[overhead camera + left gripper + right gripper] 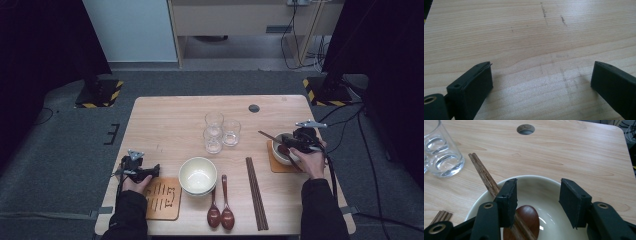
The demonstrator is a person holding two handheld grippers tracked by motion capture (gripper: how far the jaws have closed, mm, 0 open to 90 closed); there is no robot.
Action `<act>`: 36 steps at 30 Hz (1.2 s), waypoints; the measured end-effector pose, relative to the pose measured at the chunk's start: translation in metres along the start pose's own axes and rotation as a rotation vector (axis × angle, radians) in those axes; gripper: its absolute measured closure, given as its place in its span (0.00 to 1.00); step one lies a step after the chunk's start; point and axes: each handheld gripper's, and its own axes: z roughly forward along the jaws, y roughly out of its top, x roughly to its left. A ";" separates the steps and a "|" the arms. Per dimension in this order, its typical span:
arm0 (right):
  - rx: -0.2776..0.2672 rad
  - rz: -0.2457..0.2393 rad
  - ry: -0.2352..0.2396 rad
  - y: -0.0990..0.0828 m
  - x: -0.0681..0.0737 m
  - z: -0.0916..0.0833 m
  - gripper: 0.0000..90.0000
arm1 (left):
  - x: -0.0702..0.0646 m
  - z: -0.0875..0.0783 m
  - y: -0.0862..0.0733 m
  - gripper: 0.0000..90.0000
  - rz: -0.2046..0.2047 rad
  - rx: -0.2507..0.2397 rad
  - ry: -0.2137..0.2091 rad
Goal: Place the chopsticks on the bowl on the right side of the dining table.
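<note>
Right now the cream ceramic bowl (549,195) sits on a brown square mat (276,165) near the table's right edge, with a glossy dark-red wooden spoon (527,218) lying inside it and a pair of dark wooden chopsticks (486,177) slanting across its rim. Over this bowl hangs the right gripper (537,200), its jaws spread about halfway with nothing pinched between them (the left jaw stands just beside the chopsticks; contact I cannot tell). A clear drinking glass (442,152) stands just beyond, one of three grouped mid-table. Farther off, the left gripper (541,80) rests low over the bare light wooden table (529,37), jaws wide apart and empty, beside a second brown mat (162,199). Between the hands lie stacked cream bowls (198,175), two more red spoons (220,210) and another chopstick pair (256,192).
</note>
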 end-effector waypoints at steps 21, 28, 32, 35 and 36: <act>0.023 -0.067 0.048 -0.001 0.008 -0.005 0.53 | 0.000 0.000 0.000 0.03 0.000 0.000 0.000; -0.022 -0.061 0.061 0.002 0.008 -0.014 0.53 | 0.000 0.000 0.000 0.03 0.000 0.000 0.000; -0.058 -0.060 0.064 0.004 0.009 -0.026 0.57 | 0.000 0.000 0.000 0.03 0.000 0.000 0.000; -0.082 -0.065 0.066 0.005 0.008 -0.036 0.61 | 0.000 0.000 0.000 0.03 0.000 0.000 0.000; -0.088 -0.065 0.067 0.004 0.007 -0.040 0.62 | 0.000 0.000 0.000 0.03 0.000 0.000 0.000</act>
